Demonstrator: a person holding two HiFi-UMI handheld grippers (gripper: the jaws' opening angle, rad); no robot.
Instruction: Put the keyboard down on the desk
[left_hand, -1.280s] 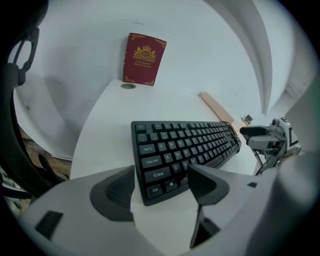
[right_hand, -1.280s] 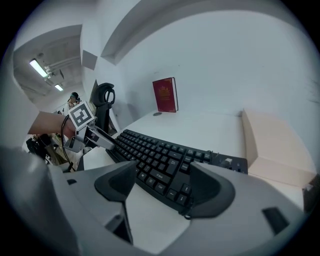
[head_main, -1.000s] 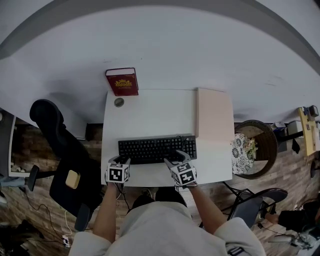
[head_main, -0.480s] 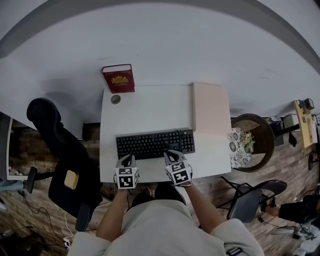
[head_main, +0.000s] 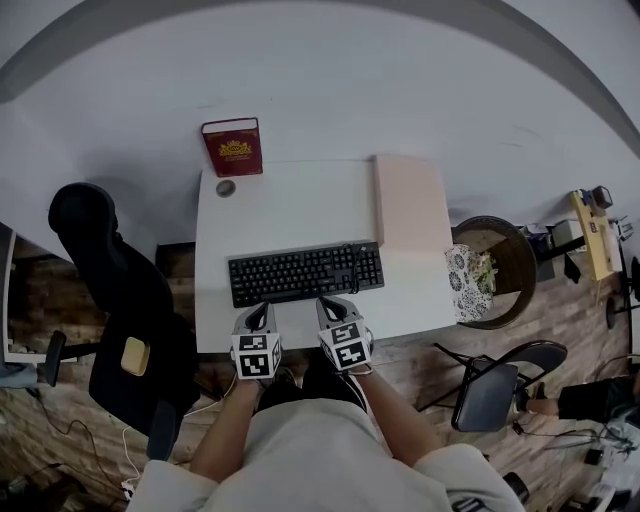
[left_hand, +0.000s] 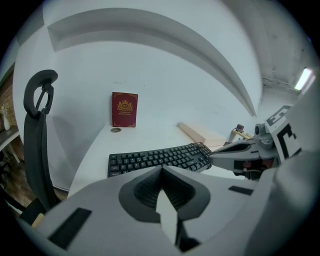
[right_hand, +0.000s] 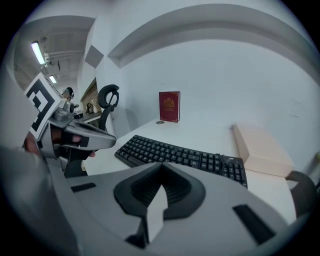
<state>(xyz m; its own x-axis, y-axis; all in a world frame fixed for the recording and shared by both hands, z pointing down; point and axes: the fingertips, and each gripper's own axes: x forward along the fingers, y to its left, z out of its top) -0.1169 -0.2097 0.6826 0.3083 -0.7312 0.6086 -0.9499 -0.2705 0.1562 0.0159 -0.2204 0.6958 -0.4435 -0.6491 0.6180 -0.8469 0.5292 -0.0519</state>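
Left gripper (head_main: 259, 312) and right gripper (head_main: 331, 305) drew back — keyboard (head_main: 305, 273) lies just beyond.

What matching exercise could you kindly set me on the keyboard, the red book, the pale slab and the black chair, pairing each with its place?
Things:
1. keyboard
2. red book
3. pale slab
4. black chair

Places:
A. upright at the far left corner of the desk
B. off the desk, to its left
C. flat near the desk's front edge
D. flat along the desk's right side

Pairs: 1-C, 2-A, 3-D, 4-B.
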